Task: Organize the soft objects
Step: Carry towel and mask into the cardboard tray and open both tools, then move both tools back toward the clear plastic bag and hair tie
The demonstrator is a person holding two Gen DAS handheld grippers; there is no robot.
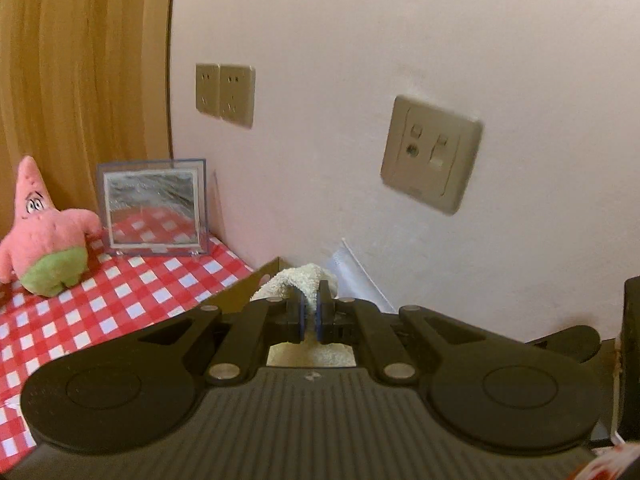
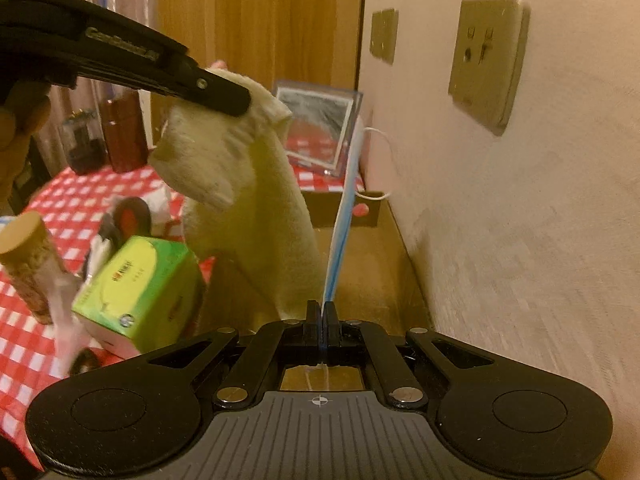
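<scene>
My left gripper [image 1: 311, 312] is shut on a cream terry towel [image 1: 296, 280], which bunches over the fingertips. In the right wrist view the same gripper [image 2: 236, 100] comes in from the upper left, and the towel [image 2: 260, 208] hangs from it down into an open cardboard box [image 2: 380, 276] against the wall. My right gripper [image 2: 321, 312] is shut on the edge of a blue and white face mask [image 2: 340, 236], held on edge above the box. The mask [image 1: 352, 268] shows white behind the towel. A pink starfish plush [image 1: 44, 232] sits on the checked cloth at far left.
A framed picture [image 1: 152, 208] leans by the wall beyond the box. Left of the box lie a green tissue box [image 2: 140, 288] and a cork-stoppered bottle [image 2: 28, 256]. Dark jars [image 2: 104, 136] stand farther back. Wall sockets [image 1: 432, 152] are close on the right. A hand [image 2: 16, 120] is at the left edge.
</scene>
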